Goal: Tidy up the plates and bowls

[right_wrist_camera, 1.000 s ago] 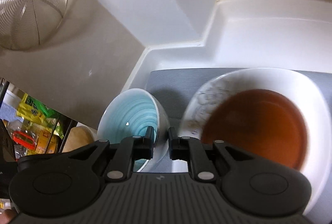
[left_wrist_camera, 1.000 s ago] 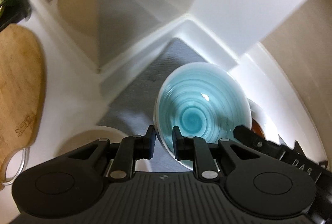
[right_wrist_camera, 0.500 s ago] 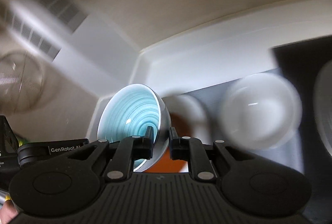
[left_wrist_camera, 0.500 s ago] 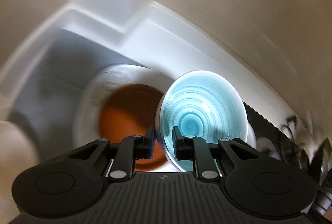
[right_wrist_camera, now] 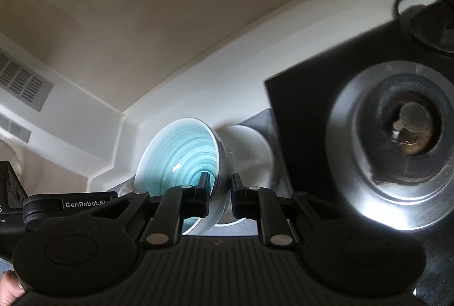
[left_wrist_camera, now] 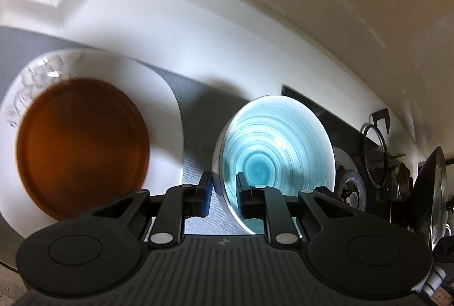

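Note:
A blue spiral-glazed bowl [left_wrist_camera: 272, 152] is held tilted in the air by both grippers. My left gripper [left_wrist_camera: 224, 192] is shut on its rim, one finger inside and one outside. My right gripper [right_wrist_camera: 220, 192] is shut on the same bowl [right_wrist_camera: 181, 158] at the opposite rim. A white plate with a brown centre [left_wrist_camera: 82, 144] lies on the grey mat [left_wrist_camera: 195, 98] to the left of the bowl. A white bowl [right_wrist_camera: 249, 147] sits on the mat just behind the blue bowl in the right wrist view.
A black gas hob [right_wrist_camera: 298, 107] with a steel burner [right_wrist_camera: 397, 161] is to the right of the mat. Pan supports [left_wrist_camera: 377, 141] and a lid [left_wrist_camera: 434, 192] stand at the far right. The white counter backsplash [left_wrist_camera: 198, 22] runs behind.
Both grippers have carried the blue bowl to the right, from over the brown-centred plate toward the hob. The plate now lies to the left and the burner has come into view.

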